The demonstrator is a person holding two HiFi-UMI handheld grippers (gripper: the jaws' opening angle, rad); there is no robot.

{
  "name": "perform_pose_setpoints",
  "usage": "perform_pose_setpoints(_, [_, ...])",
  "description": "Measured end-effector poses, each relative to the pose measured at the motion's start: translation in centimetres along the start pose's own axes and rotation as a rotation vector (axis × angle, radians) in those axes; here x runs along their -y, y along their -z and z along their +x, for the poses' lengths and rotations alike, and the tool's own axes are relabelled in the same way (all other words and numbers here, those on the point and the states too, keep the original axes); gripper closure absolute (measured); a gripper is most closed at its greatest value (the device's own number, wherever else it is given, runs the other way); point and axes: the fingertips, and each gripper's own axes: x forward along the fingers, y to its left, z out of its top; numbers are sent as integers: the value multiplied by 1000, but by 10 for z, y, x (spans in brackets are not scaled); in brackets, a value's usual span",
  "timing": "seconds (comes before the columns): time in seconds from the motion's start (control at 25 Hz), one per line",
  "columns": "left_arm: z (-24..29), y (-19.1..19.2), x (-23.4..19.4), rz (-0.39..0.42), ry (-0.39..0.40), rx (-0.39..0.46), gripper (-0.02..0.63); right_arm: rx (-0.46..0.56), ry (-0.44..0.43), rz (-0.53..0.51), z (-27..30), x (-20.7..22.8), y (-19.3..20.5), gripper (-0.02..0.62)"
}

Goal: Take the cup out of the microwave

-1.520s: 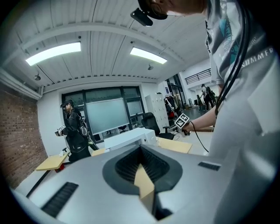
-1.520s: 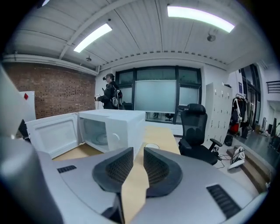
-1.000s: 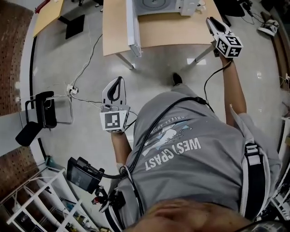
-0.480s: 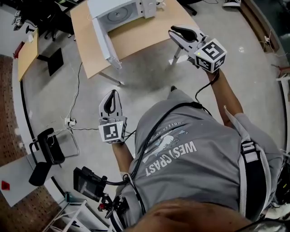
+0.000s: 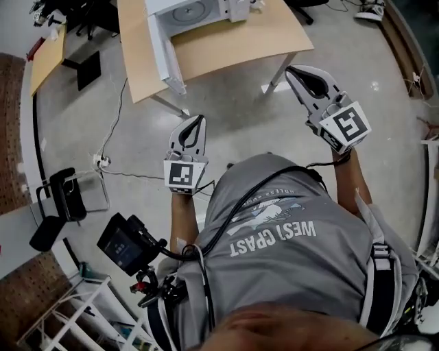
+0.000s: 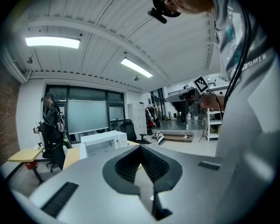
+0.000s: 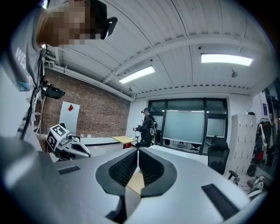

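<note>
The white microwave [image 5: 195, 12] stands on a wooden table [image 5: 233, 44] at the top of the head view, its door [image 5: 163, 51] swung open toward me. I see the round turntable inside but no cup. My left gripper [image 5: 199, 118] is held over the floor in front of the table, shut with nothing in it. My right gripper [image 5: 291, 70] hovers near the table's front right corner, also shut and empty. In the left gripper view the jaws [image 6: 141, 147] meet, with the microwave [image 6: 103, 141] far beyond. The right gripper view shows its jaws [image 7: 137, 151] closed too.
A black chair [image 5: 60, 195] and a floor cable with a power strip [image 5: 100, 162] lie to the left. A second table [image 5: 48, 48] stands at the top left, a white rack [image 5: 62, 319] at the bottom left. Another person [image 7: 146, 124] stands far off.
My right gripper has drawn back from the table toward my body. My left gripper has come forward and a little right. The table sits farther away in the view.
</note>
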Motion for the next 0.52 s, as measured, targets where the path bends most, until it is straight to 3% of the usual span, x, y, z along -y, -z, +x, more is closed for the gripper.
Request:
perform_pose_setpoints(0.28, [12, -20, 15, 40, 40, 18, 561, -41, -30, 73, -3, -12, 12, 574])
perform_pose_setpoints(0.52, [23, -31, 19, 2, 34, -13, 561, -52, -54, 75, 0, 3, 3, 574])
